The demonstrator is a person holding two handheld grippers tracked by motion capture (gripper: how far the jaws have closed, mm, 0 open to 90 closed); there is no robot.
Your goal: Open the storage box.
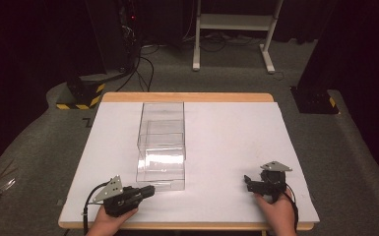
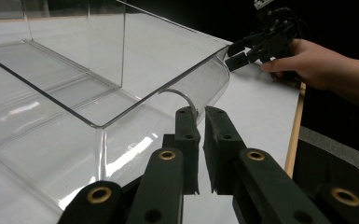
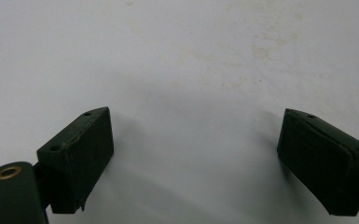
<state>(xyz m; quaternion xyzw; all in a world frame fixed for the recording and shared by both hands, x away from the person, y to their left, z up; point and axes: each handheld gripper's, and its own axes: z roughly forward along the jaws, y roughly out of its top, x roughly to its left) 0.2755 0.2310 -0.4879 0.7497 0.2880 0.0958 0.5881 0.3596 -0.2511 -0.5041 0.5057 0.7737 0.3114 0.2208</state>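
A clear plastic box (image 1: 161, 142) with an open top lies lengthwise left of the middle of the white table (image 1: 231, 132). My left gripper (image 1: 151, 190) sits at the table's front, its tips pointing at the box's near left corner. In the left gripper view its jaws (image 2: 201, 114) are shut to a thin slit with nothing between them. The box's curved clear handle (image 2: 179, 94) arcs just beyond the tips; I cannot tell if they touch. My right gripper (image 1: 246, 180) rests at the front right, apart from the box. It (image 3: 193, 126) stands wide open over bare table.
The right hand and its gripper (image 2: 242, 51) lie across the table past the box's rounded front wall (image 2: 214, 81). The table's wooden edge (image 2: 294, 135) runs close on the right. On the floor behind stand a white frame (image 1: 236, 22) and a yellow-striped base (image 1: 81, 96).
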